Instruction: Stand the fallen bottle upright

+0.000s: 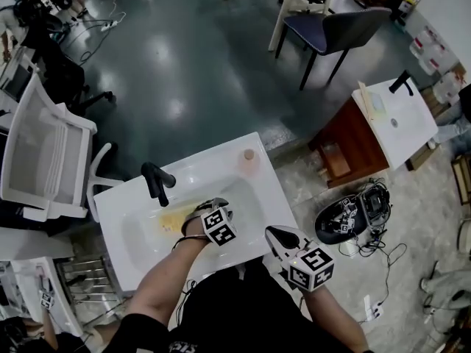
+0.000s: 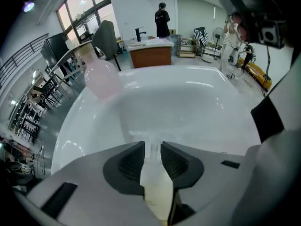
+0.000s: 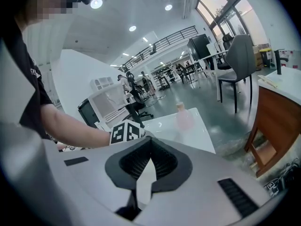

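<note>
The bottle (image 1: 249,160) stands upright at the sink's (image 1: 213,153) one o'clock corner. The left gripper (image 2: 153,147) has its fingers slightly apart and empty; the right gripper (image 3: 151,147) fingers are closed.

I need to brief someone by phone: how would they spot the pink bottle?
In the head view, find the central white sink with a black faucet on its left rim. The pink bottle stands upright on the rim's far right corner, the only pale pink thing there.
</note>
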